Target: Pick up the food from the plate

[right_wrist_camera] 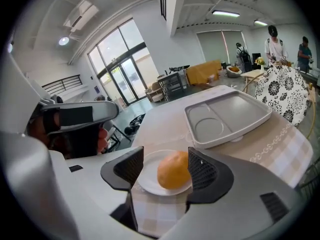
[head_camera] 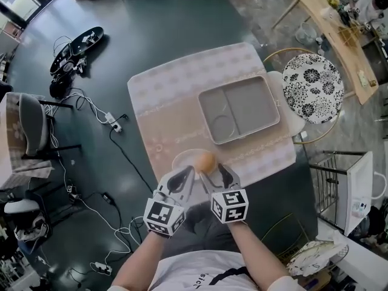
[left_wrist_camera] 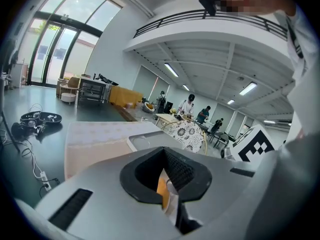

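A round orange piece of food (head_camera: 206,160) lies on a small white plate (head_camera: 182,158) at the near edge of the cloth-covered table. My right gripper (head_camera: 213,173) is open, and in the right gripper view the food (right_wrist_camera: 172,170) sits on the plate (right_wrist_camera: 147,180) between the two ribbed pads (right_wrist_camera: 202,170), close to the right one. My left gripper (head_camera: 187,176) points at the plate's near rim. Its jaws stand almost together (left_wrist_camera: 167,189), with only a sliver of orange and white showing through the slit. Whether it touches the plate I cannot tell.
A grey compartment tray (head_camera: 239,109) sits beyond the plate on the pale tablecloth (head_camera: 176,96). A stool with a black-and-white flower pattern (head_camera: 313,88) stands at the table's right. Cables (head_camera: 91,108) and a chair (head_camera: 30,126) lie on the dark floor to the left. A wire rack (head_camera: 339,187) is at the right.
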Motion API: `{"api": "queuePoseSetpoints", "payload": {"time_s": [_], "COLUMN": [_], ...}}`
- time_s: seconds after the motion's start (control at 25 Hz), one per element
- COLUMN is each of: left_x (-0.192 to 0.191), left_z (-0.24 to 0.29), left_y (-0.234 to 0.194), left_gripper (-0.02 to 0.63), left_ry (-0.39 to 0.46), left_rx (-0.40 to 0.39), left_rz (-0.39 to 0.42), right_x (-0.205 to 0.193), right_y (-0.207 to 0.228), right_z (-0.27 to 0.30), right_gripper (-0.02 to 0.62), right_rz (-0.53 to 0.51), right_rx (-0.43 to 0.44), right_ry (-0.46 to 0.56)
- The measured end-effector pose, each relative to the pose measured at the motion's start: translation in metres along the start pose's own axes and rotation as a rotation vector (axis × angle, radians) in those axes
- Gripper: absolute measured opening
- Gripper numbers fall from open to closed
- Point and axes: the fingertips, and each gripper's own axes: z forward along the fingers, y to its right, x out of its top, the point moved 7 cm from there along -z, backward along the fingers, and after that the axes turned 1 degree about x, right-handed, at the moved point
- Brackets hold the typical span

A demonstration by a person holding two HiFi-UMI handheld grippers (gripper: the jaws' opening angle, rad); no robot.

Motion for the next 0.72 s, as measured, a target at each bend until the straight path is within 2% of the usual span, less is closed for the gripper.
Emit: {"api": "queuePoseSetpoints", "payload": {"time_s": [0.4, 0.72], "left_x": [-0.013, -0.016], "left_z": [0.006, 0.007], "left_y": [-0.011, -0.017], "left_gripper": [0.006, 0.006], "left_ry": [-0.016, -0.023], "left_rx": [0.008, 0.012], "left_rz": [0.003, 0.001], "right_x": [-0.026, -0.033], "right_y": [0.015, 0.016], "right_z": [0.035, 0.053], "right_gripper": [0.298, 0.321], "right_rz": [0.048, 0.026], "right_rx": [-0.019, -0.050], "right_ry": [-0.077, -0.118]}}
